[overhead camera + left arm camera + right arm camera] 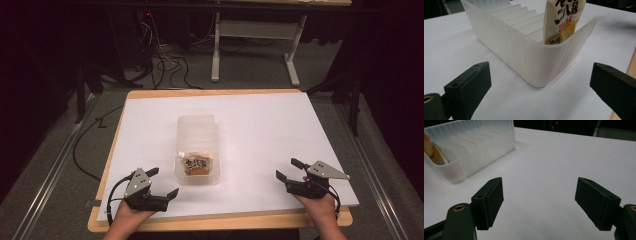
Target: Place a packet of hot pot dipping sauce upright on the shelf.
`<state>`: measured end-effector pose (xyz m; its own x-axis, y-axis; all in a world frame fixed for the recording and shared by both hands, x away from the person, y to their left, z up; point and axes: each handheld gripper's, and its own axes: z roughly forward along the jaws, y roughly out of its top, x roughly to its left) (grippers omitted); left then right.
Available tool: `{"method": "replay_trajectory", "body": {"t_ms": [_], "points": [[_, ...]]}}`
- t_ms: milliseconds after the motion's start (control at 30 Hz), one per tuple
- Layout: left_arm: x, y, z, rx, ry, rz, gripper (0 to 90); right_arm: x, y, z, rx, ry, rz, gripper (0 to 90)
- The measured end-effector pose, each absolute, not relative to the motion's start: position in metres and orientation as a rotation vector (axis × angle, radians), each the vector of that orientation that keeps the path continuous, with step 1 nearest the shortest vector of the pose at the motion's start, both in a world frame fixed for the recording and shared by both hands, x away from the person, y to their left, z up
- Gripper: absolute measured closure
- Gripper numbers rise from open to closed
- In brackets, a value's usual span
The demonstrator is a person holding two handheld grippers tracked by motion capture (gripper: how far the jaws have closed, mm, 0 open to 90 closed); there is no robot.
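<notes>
I take the translucent bin (198, 131) as my landmark: a long white plastic box with ribbed walls and a row of slot dividers inside, lying lengthwise near the middle of the white table top (265, 130). The sauce pouch (195, 164) stands upright in the slot at the bin's near end, the end closest to the person, with its cap at the upper left corner and its printed face turned toward the near edge. In the left gripper view I see the pouch (560, 22) rising above the bin's rounded near corner (534, 60), leaning against the end wall. In the right gripper view a sliver of the pouch (431, 148) shows through the bin's wall (474, 147) at the far left.

My left gripper (162, 183) sits left of the bin's near end and slightly nearer to the person, low over the table, jaws spread wide with nothing between them; it points at the bin's near corner but stays apart from it. My right gripper (289, 169) sits well to the right of the bin's near end, also low over the table, jaws standing wide and empty, with bare white surface between them.

Beyond the bin's far end, past the table edge, I see a grey floor with loose cables (165, 62) and a white frame stand (255, 45).
</notes>
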<state>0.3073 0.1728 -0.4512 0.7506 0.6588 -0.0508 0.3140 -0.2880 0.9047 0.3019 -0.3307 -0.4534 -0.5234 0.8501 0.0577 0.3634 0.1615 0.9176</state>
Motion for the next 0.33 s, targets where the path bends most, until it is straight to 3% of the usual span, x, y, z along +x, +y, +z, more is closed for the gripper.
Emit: {"method": "replay_trajectory", "body": {"t_ms": [333], "points": [[0.3055, 0.1728, -0.4492, 1.882, 0.741, 0.411, 4.1, 0.3012, -0.3363, -0.4524, 1.175, 1.934, 1.360, 24.1]]}}
